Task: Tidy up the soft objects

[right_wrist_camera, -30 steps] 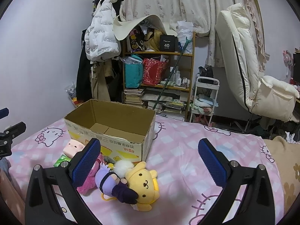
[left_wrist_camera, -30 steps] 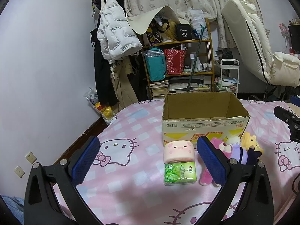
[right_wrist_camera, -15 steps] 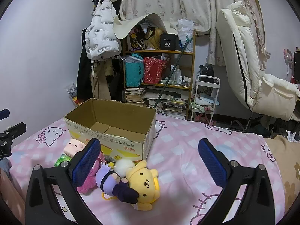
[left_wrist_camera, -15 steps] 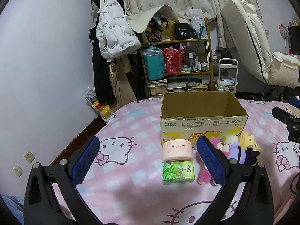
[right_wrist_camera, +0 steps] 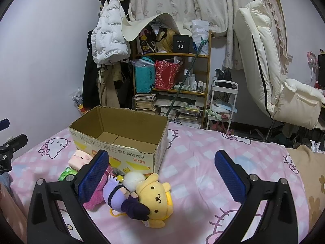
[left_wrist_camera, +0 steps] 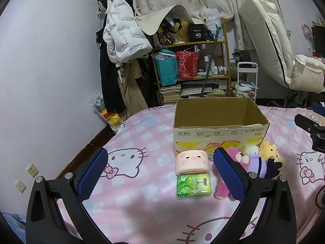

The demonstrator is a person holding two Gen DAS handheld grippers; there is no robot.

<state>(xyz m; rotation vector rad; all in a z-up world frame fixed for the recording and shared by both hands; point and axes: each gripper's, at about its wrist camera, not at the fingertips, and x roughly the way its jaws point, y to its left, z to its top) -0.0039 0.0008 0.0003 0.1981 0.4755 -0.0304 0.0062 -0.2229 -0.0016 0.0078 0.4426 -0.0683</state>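
Bed (left_wrist_camera: 142, 199): pink cat-print cover, carries everything
Cardboard box (left_wrist_camera: 219, 130): open top, nothing inside, at 12 o'clock from my left fingers
Plush pile (right_wrist_camera: 142, 191): yellow dog, purple doll, pink toy, touching one another, just before the box; near 9 o'clock in my right view, long axis running 9 to 3
Pink pig cushion (left_wrist_camera: 192, 161): touching the green tissue pack (left_wrist_camera: 193, 185), both toward 1 o'clock between my left fingers
My left fingers (left_wrist_camera: 160, 174): spread wide, grasping nothing
My right fingers (right_wrist_camera: 161, 178): spread wide, nothing held, likely nearer the plush
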